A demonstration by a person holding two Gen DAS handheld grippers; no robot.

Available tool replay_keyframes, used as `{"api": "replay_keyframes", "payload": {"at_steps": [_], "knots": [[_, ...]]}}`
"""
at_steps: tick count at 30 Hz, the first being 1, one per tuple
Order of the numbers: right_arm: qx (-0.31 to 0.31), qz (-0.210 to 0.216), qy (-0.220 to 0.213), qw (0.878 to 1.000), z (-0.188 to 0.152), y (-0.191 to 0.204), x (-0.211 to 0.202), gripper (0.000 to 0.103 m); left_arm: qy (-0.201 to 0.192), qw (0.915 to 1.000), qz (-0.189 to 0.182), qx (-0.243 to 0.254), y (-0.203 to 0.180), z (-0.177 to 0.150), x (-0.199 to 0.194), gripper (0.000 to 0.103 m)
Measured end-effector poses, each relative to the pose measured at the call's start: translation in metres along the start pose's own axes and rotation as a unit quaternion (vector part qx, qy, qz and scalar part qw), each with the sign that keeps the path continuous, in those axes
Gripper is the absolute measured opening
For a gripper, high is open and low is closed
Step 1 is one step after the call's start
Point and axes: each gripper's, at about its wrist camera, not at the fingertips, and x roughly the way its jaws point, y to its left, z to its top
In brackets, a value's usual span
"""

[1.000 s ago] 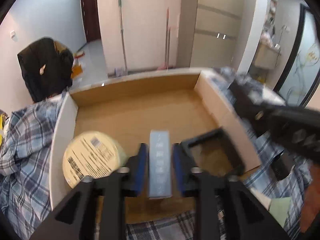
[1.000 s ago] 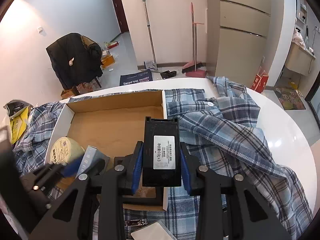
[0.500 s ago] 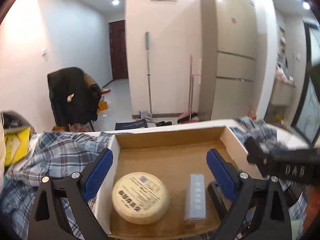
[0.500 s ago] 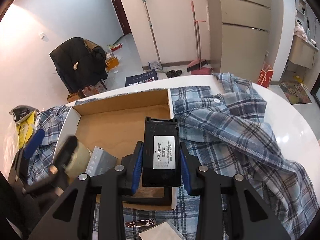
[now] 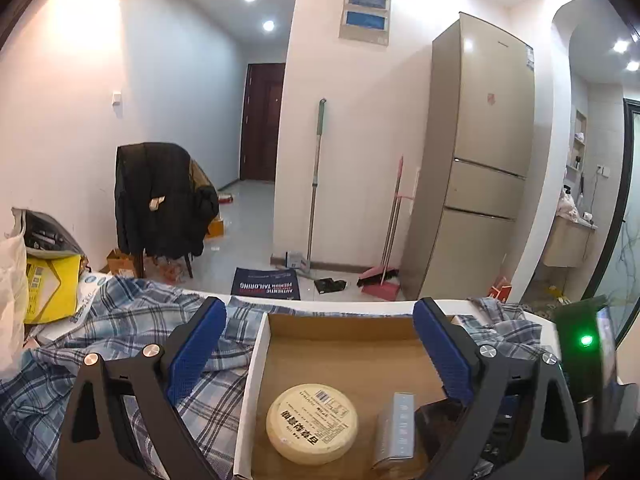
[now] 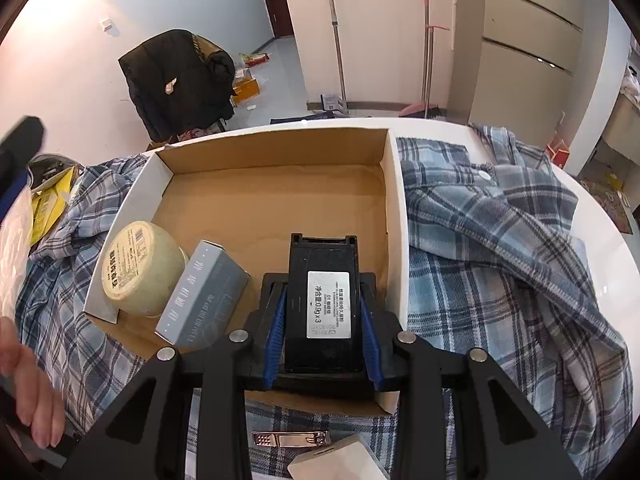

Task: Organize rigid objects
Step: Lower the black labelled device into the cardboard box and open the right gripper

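A: Your right gripper is clamped on the black case, blue pads against its two long sides, low over the near right corner of the cardboard box. What now?

B: Set it down flat onto the black frame beneath it, parallel to the white side wall, and let go only once it rests.

A: And your left gripper?

B: Its fingers stand wide apart with nothing between them, above the box. Hold it clear of the round tin and the grey carton.

A: How will these handle?

B: The case looks like hard, smooth plastic with a paper label, so it may slip. The carton is matte card, leaning on the pale tin. The checked shirt under the box is soft.
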Motion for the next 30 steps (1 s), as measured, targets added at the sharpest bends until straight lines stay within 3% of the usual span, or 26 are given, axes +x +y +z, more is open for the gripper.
{"api": "replay_keyframes", "payload": {"at_steps": [5,7,10,17,20,25,28,29,30], "knots": [[0.008,-0.004,-0.003,1.000,0.002,-0.001,0.000,0.036,0.001,0.9997,-0.026,0.001,-0.002,0.001,-0.004,0.096],[0.002,-0.006,-0.007,1.000,0.004,0.000,-0.005,0.050,-0.002,0.9996,-0.027,-0.006,0.000,0.005,-0.006,0.096],[-0.017,-0.032,-0.041,0.999,0.005,0.005,-0.026,0.053,-0.025,0.9990,-0.036,-0.009,-0.002,0.016,-0.016,0.096],[-0.022,-0.027,-0.080,0.996,-0.008,0.003,-0.088,0.056,-0.044,0.9976,-0.052,0.015,-0.007,0.038,-0.052,0.096],[-0.017,-0.042,-0.100,0.994,-0.025,-0.007,-0.111,0.056,-0.035,0.9954,-0.090,0.002,0.000,0.042,-0.076,0.096],[0.007,-0.050,-0.127,0.991,-0.058,-0.028,-0.135,0.057,-0.056,0.9944,-0.088,0.018,0.009,0.029,-0.129,0.096],[-0.010,-0.097,-0.103,0.990,-0.075,-0.030,-0.132,0.061,-0.053,0.9929,-0.102,0.030,0.011,0.011,-0.155,0.098],[-0.011,-0.107,-0.098,0.989,-0.081,-0.032,-0.131,0.061,-0.051,0.9926,-0.107,0.030,0.013,0.005,-0.162,0.103],[-0.011,-0.101,-0.099,0.990,-0.086,-0.035,-0.132,0.061,-0.050,0.9926,-0.107,0.028,0.014,-0.002,-0.169,0.103]]}}
